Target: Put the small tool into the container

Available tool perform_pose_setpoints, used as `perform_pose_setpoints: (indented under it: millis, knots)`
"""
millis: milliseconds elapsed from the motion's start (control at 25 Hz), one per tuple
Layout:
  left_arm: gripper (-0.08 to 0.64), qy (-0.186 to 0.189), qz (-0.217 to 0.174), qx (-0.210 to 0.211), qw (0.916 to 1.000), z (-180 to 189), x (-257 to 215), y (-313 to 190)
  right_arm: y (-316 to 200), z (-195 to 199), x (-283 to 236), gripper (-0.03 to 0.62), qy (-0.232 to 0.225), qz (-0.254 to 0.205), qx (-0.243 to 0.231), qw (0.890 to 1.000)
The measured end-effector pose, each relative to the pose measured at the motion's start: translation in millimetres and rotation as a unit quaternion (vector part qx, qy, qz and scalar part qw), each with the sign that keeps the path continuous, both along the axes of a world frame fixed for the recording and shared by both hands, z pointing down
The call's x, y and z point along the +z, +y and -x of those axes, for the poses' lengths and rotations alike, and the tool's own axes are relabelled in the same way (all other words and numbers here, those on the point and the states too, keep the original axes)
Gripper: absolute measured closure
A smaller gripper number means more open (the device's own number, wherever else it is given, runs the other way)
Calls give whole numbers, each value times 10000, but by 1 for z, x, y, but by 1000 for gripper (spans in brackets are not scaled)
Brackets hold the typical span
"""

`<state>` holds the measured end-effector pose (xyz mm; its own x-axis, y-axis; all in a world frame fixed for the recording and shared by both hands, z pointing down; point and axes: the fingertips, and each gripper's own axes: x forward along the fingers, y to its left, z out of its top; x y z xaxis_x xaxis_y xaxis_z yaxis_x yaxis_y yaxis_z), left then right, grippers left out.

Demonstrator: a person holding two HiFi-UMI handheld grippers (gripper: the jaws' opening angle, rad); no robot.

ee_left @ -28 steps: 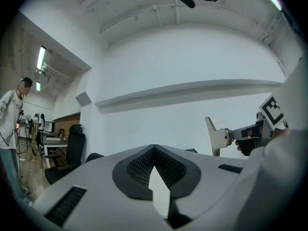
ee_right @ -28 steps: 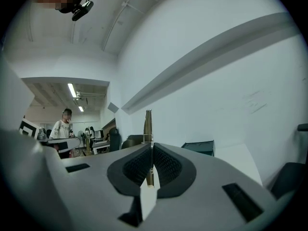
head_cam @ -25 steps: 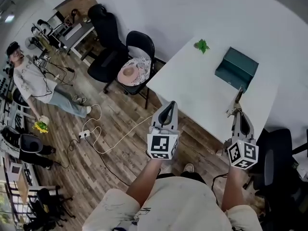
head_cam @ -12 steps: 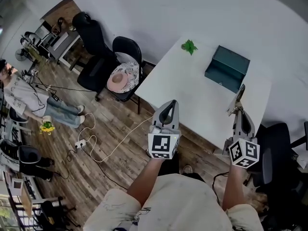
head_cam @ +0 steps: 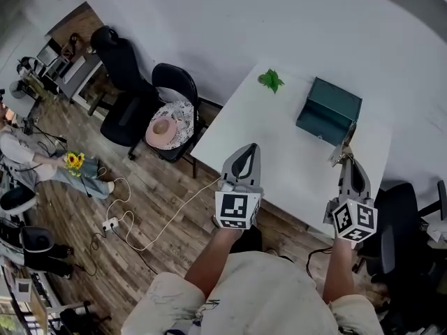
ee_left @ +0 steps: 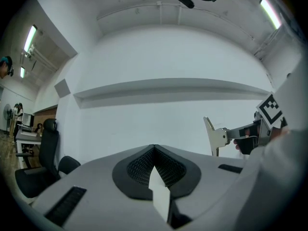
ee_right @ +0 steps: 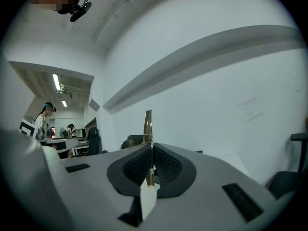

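Note:
A dark teal box-shaped container stands at the far right of the white table. My right gripper is shut on the small tool, a thin metal piece that sticks out past its jaws and reaches to the box's near right corner in the head view. In the right gripper view the tool stands upright between the pads of the right gripper. My left gripper hovers over the table's near edge, shut and empty. The left gripper view shows its own jaws closed and the tool off to the right.
A small green plant lies on the table's far left corner. Left of the table stand a black chair with a pink hat on it and an office chair. A white cable runs over the wooden floor. Another black chair stands at the right.
Both grippers have moved forward towards the table, and the table and box have shifted left and nearer in the head view. The tool's tip now reaches the box's corner.

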<state>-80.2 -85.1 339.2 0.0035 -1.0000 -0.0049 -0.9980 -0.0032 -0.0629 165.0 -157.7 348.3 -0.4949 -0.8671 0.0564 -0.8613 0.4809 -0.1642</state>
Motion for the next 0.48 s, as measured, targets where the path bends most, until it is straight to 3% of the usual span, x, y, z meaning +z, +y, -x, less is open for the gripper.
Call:
perform_pose_setpoints:
  millis: [480]
  knots:
    - [554, 56, 22, 351, 9994, 64, 6, -70, -51, 60, -2, 574, 217, -13, 321, 9992]
